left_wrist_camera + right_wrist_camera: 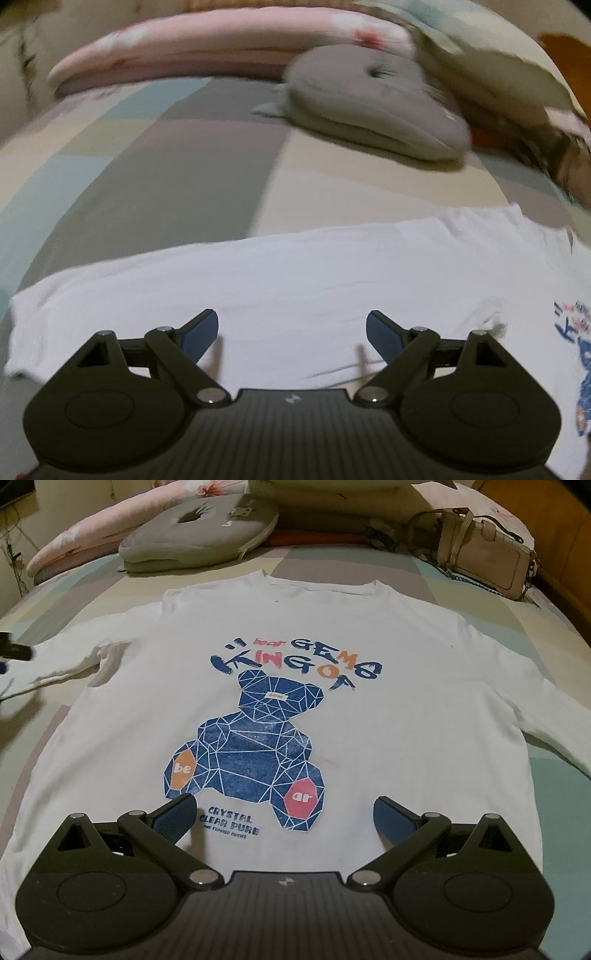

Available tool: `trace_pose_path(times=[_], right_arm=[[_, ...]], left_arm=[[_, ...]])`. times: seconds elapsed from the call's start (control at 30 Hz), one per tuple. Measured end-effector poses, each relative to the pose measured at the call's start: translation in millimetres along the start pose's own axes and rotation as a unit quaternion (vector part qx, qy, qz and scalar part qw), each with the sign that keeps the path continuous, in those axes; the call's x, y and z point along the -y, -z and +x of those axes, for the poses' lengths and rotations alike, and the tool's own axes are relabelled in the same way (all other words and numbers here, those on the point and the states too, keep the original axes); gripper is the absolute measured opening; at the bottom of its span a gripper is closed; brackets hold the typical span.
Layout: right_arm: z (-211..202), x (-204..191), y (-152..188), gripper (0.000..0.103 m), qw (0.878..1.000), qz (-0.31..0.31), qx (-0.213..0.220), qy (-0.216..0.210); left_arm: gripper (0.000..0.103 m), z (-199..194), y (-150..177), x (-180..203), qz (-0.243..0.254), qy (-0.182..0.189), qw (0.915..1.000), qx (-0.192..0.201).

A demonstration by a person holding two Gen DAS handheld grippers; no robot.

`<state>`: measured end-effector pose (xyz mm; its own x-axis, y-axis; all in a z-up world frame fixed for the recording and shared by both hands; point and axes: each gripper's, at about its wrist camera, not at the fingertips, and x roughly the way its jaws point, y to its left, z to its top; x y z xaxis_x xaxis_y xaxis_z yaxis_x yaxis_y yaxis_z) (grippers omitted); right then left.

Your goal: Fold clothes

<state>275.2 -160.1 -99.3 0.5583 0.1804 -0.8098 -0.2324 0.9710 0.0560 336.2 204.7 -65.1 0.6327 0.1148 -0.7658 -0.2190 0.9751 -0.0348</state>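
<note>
A white long-sleeved shirt [122, 701] lies face up and spread flat on the bed, with a blue geometric bear print [255, 746] on its chest. My right gripper [285, 801] hovers open over the shirt's lower part, just below the print, with nothing between its fingers. In the left wrist view, which is blurred, the shirt's left sleeve [280, 273] stretches across the frame. My left gripper [291, 317] stands open above that sleeve and holds nothing. The edge of the print [576, 350] shows at the far right.
A patchwork bedsheet [155, 155] covers the bed. Beyond the collar lie a grey cushion with a hole [199, 528] and a pink floral pillow [192, 44]. A beige handbag with a chain [487, 554] sits at the back right.
</note>
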Motion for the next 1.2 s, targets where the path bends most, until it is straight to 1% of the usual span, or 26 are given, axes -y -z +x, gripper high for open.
trace_pose_path(times=[0.1,0.17,0.23,0.3,0.37,0.43,0.47,0.53,0.63,0.7,0.87,0.9,0.93,1.03,1.13,1.2], right_arm=[[-2,3,-1,0.103,1.0,0.005,0.003,-0.002],[-6,3,-1,0.103,1.0,0.006,0.009,-0.001],[-9,3,-1,0.103,1.0,0.003,0.016,0.0],[-11,2,-1,0.103,1.0,-0.001,0.02,0.001],[-11,1,-1,0.103,1.0,-0.003,0.021,0.001],[-10,-1,-1,0.103,1.0,-0.005,0.018,0.002],[-9,-2,0,0.103,1.0,-0.008,0.017,0.003],[-7,-4,1,0.103,1.0,-0.01,0.015,0.006],[-3,-1,1,0.103,1.0,-0.005,0.008,0.007],[-3,1,1,0.103,1.0,-0.001,0.006,0.008],[-7,7,1,0.103,1.0,0.004,0.012,0.005],[-7,7,2,0.103,1.0,0.004,0.013,0.004],[-7,8,2,0.103,1.0,0.004,0.012,0.004],[-4,10,4,0.103,1.0,0.0,0.006,0.012],[-4,11,7,0.103,1.0,-0.006,0.01,0.015],[-5,10,9,0.103,1.0,-0.013,0.014,0.012]], left_arm=[[0.087,17,6,20,0.014,-0.017,0.9997,0.005],[0.088,22,14,24,0.014,-0.033,0.9994,-0.001],[0.088,18,22,28,0.026,-0.044,0.9987,0.003],[0.088,4,24,36,0.028,-0.054,0.9982,-0.003],[0.088,-19,25,50,0.034,-0.018,0.9991,0.015],[0.091,-39,31,72,0.046,0.05,0.9972,0.03],[0.091,-44,35,84,0.053,0.082,0.9948,0.027],[0.091,-50,43,108,0.067,0.146,0.9869,0.017],[0.091,-45,58,141,0.086,0.202,0.9755,-0.011],[0.091,-37,67,153,0.094,0.212,0.9726,-0.017],[0.091,-14,69,148,0.093,0.179,0.9793,-0.012],[0.091,-10,69,147,0.094,0.168,0.9813,-0.01],[0.089,-9,68,145,0.092,0.146,0.985,-0.007],[0.09,-21,68,138,0.064,0.171,0.9831,-0.006],[0.092,-38,80,150,0.098,0.186,0.9771,0.032],[0.093,-40,92,158,0.117,0.196,0.9731,0.034]])
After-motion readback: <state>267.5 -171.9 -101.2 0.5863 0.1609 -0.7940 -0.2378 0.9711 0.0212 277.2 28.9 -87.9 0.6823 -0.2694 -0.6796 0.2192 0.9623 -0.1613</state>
